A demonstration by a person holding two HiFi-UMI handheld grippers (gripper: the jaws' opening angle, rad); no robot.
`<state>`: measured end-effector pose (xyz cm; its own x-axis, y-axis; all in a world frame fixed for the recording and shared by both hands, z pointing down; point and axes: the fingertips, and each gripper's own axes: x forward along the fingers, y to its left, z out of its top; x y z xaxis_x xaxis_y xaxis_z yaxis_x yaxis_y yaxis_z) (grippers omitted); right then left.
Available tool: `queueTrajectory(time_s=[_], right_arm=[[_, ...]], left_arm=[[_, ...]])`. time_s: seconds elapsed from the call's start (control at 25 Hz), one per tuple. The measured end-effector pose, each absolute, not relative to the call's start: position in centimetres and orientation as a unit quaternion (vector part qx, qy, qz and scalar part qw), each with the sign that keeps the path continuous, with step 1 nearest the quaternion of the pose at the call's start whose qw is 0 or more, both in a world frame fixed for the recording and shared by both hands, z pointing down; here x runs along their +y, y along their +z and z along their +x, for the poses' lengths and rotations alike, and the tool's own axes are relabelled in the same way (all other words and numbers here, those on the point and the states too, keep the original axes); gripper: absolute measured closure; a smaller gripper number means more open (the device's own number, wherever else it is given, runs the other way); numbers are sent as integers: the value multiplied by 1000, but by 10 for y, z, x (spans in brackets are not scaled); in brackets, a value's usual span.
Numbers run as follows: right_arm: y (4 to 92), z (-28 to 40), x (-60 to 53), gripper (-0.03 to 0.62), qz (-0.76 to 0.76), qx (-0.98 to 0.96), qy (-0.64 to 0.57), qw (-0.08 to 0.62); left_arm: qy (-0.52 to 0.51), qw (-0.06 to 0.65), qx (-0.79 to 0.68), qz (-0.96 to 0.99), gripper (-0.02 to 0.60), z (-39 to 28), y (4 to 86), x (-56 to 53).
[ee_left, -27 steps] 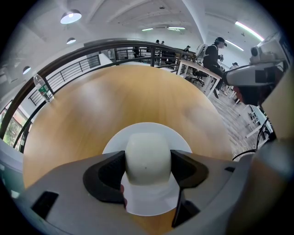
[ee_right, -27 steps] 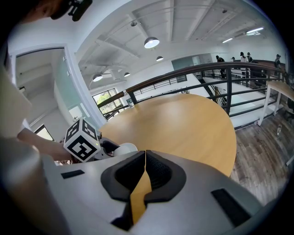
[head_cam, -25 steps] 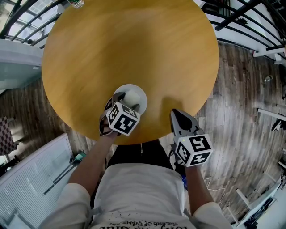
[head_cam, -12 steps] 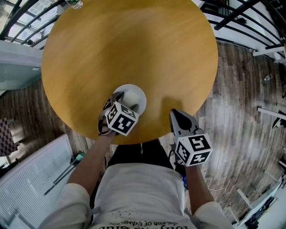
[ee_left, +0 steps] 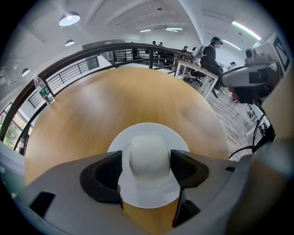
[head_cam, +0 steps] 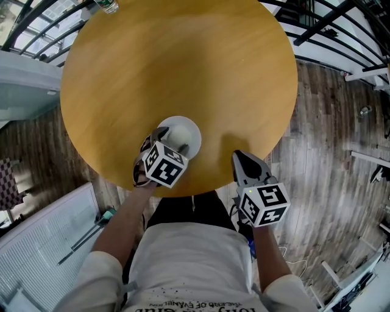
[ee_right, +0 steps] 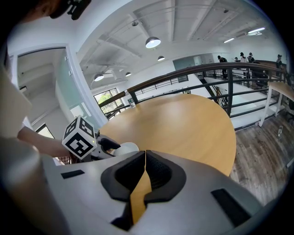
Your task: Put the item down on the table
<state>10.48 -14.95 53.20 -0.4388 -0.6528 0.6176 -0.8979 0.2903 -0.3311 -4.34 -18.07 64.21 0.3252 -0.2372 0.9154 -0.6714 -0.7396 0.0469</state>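
Down at the near edge of the surface (head_cam: 183,61) the item (head_cam: 186,129) lies left of centre, its knob between the left tongs (ee_left: 148,166), right tongs (head_cam: 246,161) well apart rightward, bottle (head_cam: 108,5) at the far-left rim.

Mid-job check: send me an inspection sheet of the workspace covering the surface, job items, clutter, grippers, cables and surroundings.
Surface: round wooden table, smooth top, no spills seen.
Job's things: white domed item with a flat brim, close to the table's near edge; I cannot tell whether it rests on the wood.
Clutter: one clear bottle standing at the far edge.
Grippers: left gripper has its jaws against both sides of the dome; right gripper has its jaws together, empty, at the near edge.
Cables: black cable loops off the table's right side.
Surroundings: black railing, wood-plank floor, people at desks far off.
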Motion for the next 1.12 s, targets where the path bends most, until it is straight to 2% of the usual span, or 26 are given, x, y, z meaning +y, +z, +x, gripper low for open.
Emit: queueTrajectory(time_s=[0.56,1.04,1.12], right_arm=[[511,94,-143,568,486,-798,311,177],[492,77,-132,568,468,-815,294,177],[487,75,-130,568,464,-817,290,179]], left_arm=[[457,245,-322,792,260,-59,609,-165],[439,228,-344,798,411,-75,575,-138],[432,234,-351,797,460,-79,571,-133]])
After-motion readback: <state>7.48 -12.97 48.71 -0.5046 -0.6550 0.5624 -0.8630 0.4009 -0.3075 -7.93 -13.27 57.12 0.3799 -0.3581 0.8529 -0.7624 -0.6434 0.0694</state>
